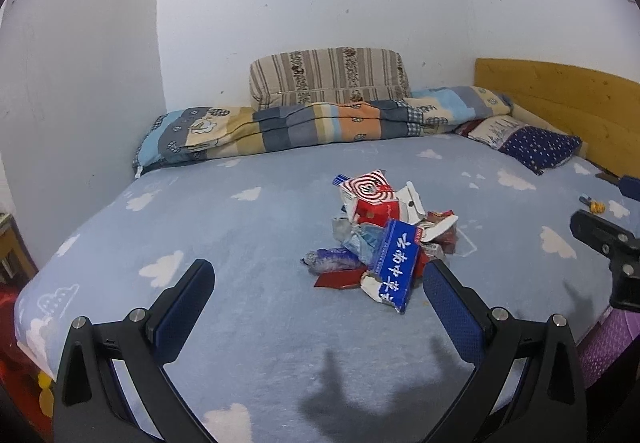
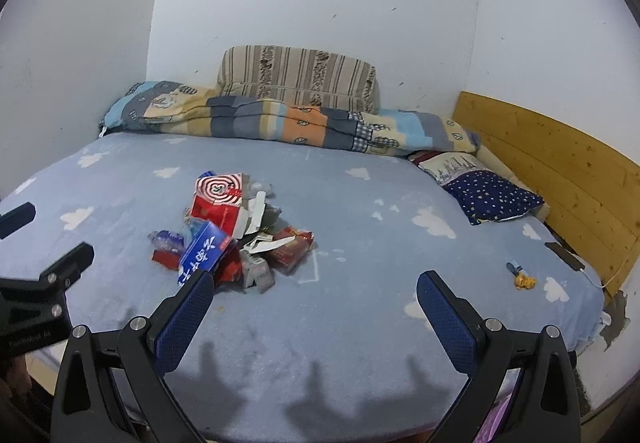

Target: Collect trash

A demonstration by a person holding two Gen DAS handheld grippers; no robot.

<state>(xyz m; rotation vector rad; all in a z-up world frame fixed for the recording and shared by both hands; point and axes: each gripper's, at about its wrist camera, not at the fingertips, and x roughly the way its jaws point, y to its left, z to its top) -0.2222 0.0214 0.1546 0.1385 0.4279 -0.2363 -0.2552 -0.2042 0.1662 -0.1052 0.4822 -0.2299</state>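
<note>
Left gripper (image 1: 316, 281) spread wide, nothing between the blue pads, hanging low in the frame above the blue cloud-print sheet (image 1: 224, 227). Right gripper (image 2: 314, 293) just as wide apart, also empty, over bare sheet at lower centre of its own view.

Trash pile (image 1: 380, 239) lying mid-bed, right of centre in the left wrist view, left of centre in the right wrist view. On top at the back, a red-and-white box with a spiral target print (image 1: 370, 195); nearest the camera, a blue carton with white lettering (image 1: 398, 263), tilted, its lower end close beside the left gripper's right-hand finger. Crumpled wrappers tucked beneath and around, a dark red packet (image 2: 290, 249) at the pile's right edge in the right wrist view.

Far back, a folded patchwork quilt (image 1: 320, 121) along the wall, a striped cushion (image 1: 328, 75) behind it. Upper right, a starry navy pillow (image 2: 492, 197) beside the wooden headboard (image 2: 560, 159). Small yellow trinket (image 2: 524, 281) alone on the sheet at right, well apart from the pile.
</note>
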